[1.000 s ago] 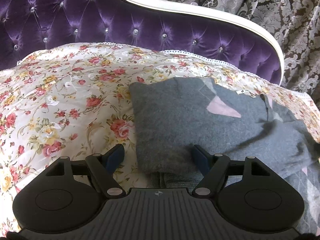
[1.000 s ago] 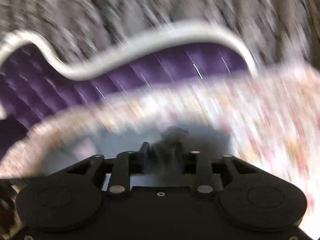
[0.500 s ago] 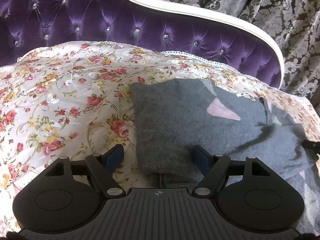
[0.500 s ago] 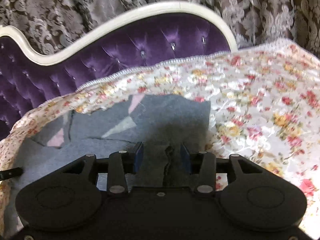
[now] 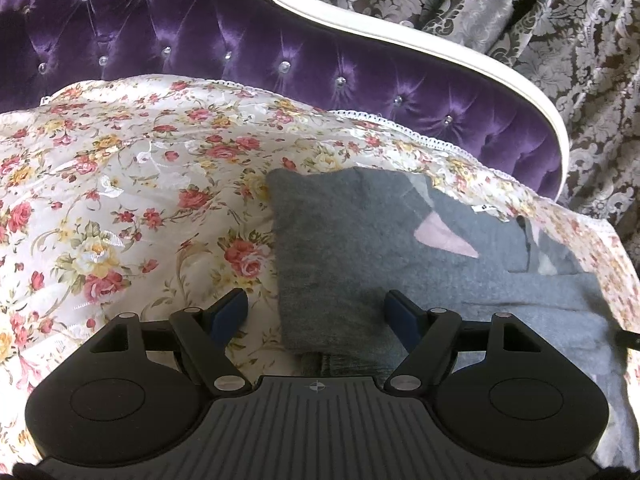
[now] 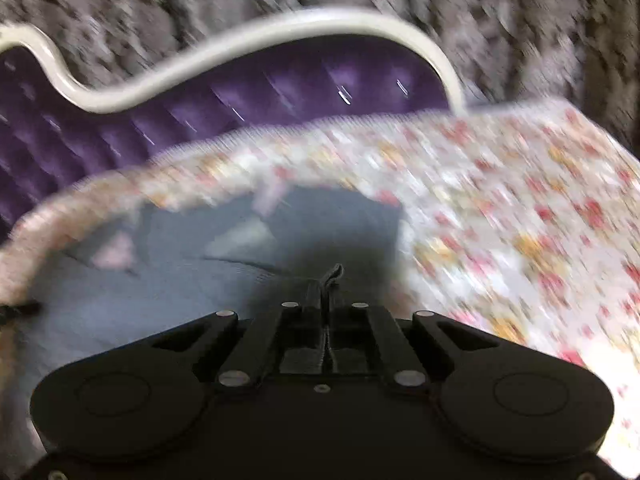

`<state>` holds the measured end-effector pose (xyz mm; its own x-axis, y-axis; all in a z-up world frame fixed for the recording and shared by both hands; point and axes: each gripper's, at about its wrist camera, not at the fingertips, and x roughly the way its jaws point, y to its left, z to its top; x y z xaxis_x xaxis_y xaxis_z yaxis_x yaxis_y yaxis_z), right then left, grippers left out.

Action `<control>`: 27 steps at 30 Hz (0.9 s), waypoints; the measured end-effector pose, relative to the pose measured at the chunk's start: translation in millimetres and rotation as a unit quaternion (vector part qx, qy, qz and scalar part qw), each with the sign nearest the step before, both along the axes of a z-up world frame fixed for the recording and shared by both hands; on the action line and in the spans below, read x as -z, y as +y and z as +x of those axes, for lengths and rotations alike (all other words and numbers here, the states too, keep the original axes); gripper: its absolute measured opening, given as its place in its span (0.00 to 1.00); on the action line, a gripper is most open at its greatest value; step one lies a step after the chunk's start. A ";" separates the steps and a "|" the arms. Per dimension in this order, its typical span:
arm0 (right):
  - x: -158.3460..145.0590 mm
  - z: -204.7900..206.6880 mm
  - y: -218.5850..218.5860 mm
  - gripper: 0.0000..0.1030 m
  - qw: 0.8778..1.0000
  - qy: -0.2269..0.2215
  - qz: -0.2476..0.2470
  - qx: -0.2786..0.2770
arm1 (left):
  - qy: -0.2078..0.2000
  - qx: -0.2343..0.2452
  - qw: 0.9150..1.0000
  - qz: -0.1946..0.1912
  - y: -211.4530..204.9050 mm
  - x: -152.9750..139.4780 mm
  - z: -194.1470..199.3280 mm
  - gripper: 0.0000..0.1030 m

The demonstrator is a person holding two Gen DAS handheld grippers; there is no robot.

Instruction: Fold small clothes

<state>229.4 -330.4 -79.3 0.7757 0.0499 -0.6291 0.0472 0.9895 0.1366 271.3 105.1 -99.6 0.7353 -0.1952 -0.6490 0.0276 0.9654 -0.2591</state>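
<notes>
A grey knit garment (image 5: 380, 248) with pale pink patches lies partly folded on the floral bedspread (image 5: 120, 208). My left gripper (image 5: 316, 314) is open, its blue pads on either side of the garment's near left corner. In the blurred right wrist view the same garment (image 6: 248, 256) lies ahead. My right gripper (image 6: 326, 292) is shut, with a thin strip of grey fabric (image 6: 334, 272) sticking up between its fingertips, so it pinches the garment's edge.
A purple tufted headboard (image 5: 240, 40) with a white curved frame (image 5: 440, 48) rises behind the bed. Patterned grey curtains (image 5: 540, 20) hang beyond it. The bedspread's lace edge (image 5: 420, 136) runs along the far side.
My right gripper has closed on the garment's edge and is moving fast, blurring its view. The garment's right part now lies flatter. My left gripper stays open and has barely moved.
</notes>
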 end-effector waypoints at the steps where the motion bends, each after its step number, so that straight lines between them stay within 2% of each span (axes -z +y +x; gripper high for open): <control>1: 5.1 1.3 -4.0 0.18 1.000 0.014 0.008 -0.002 | 0.000 0.000 1.000 0.001 0.0 -0.1 -0.4 0.72; 2: 6.1 0.6 -5.9 0.18 1.000 0.012 0.012 0.002 | 0.000 -0.001 1.000 0.001 0.0 -0.3 -0.6 0.72; 3: 5.0 -1.7 -6.0 0.31 1.000 0.003 0.009 0.010 | -0.001 -0.001 1.000 0.002 -0.1 -0.2 -0.7 0.72; 4: 1.3 -3.8 -4.0 0.49 1.000 -0.009 0.000 0.017 | -0.001 -0.001 1.000 0.003 -0.6 -0.1 -0.6 0.72; 6: -8.3 -6.2 5.9 0.59 0.999 -0.043 -0.007 0.008 | -0.001 -0.001 1.000 0.009 -2.5 -0.2 -0.4 0.72; 8: -17.6 -4.2 24.8 0.59 0.997 -0.066 -0.012 -0.034 | -0.001 0.002 1.000 0.019 -5.3 -0.3 -0.1 0.72; 12: -20.9 18.1 71.4 0.58 0.988 -0.066 -0.018 -0.139 | 0.001 0.005 1.000 0.024 -5.4 -0.3 -0.7 0.72; 16: -11.9 45.4 127.1 0.46 0.971 -0.054 -0.043 -0.227 | 0.003 0.007 1.000 0.020 -2.4 -0.8 -1.1 0.72; 20: -1.3 70.0 158.4 0.46 0.964 -0.042 -0.050 -0.259 | 0.005 0.007 1.000 0.019 -1.9 -1.0 -0.5 0.72; 24: 9.4 74.9 170.9 0.46 0.958 -0.023 -0.060 -0.279 | 0.005 0.006 1.000 0.021 -3.4 -0.5 -0.2 0.73; 25: 11.2 75.6 172.6 0.23 0.957 -0.018 -0.056 -0.285 | 0.005 0.006 1.000 0.022 -3.5 -0.5 0.0 0.73; 26: 12.5 75.4 174.3 0.06 0.955 -0.015 -0.056 -0.292 | 0.005 0.007 1.000 0.022 -3.7 -0.4 0.2 0.74; 27: 11.1 73.2 176.2 0.08 0.954 -0.017 -0.061 -0.294 | 0.005 0.007 1.000 0.022 -3.8 -0.3 0.2 0.74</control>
